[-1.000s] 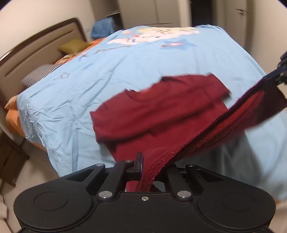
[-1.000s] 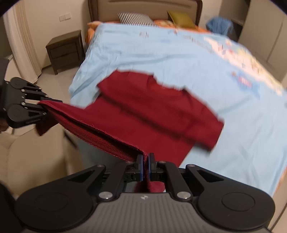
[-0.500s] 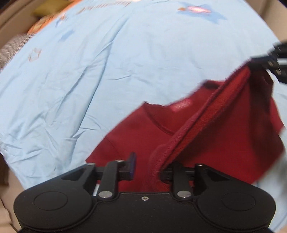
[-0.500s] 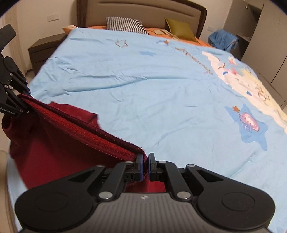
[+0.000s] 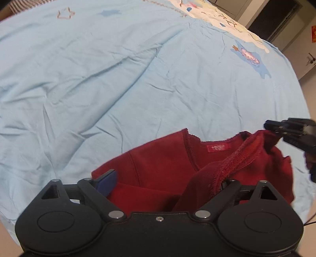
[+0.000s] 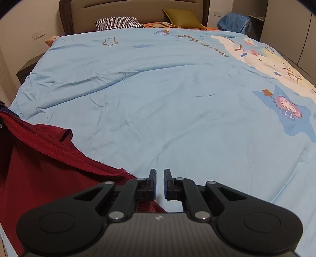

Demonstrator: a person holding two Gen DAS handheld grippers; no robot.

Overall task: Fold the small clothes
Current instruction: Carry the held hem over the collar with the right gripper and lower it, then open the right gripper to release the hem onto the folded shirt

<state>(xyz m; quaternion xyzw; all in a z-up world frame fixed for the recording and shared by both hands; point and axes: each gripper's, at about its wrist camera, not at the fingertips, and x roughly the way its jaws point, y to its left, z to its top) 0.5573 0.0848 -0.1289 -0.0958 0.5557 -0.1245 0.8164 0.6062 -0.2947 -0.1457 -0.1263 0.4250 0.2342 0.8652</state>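
**Inspector:** Sweater (image 5: 164, 168), dark red, one item, lies on the near edge of the blue duvet (image 5: 118, 79). Start at the jaws.

**Assistant:** The left gripper (image 5: 167, 178) stands wide apart; half a second ago it was partly opened, a second ago clamped on the hem. The hem fold now only drapes against its right finger (image 5: 227, 181). The right gripper (image 6: 160, 183) shows a narrow gap with nothing between the pads; it was pinching the hem in both earlier views.

**Inspector:** Meaning?

**Assistant:** Both holds are released. The hem has been carried up toward the collar label (image 5: 218, 147), so I judge the bottom-to-top fold laid but still rumpled, needing smoothing.

**Inspector:** Count.

**Assistant:** One sweater, two grippers, one duvet. Farther off: one checked pillow (image 6: 118, 22), one olive cushion (image 6: 183, 18), one blue bundle (image 6: 235, 22) beside the headboard (image 6: 128, 9).
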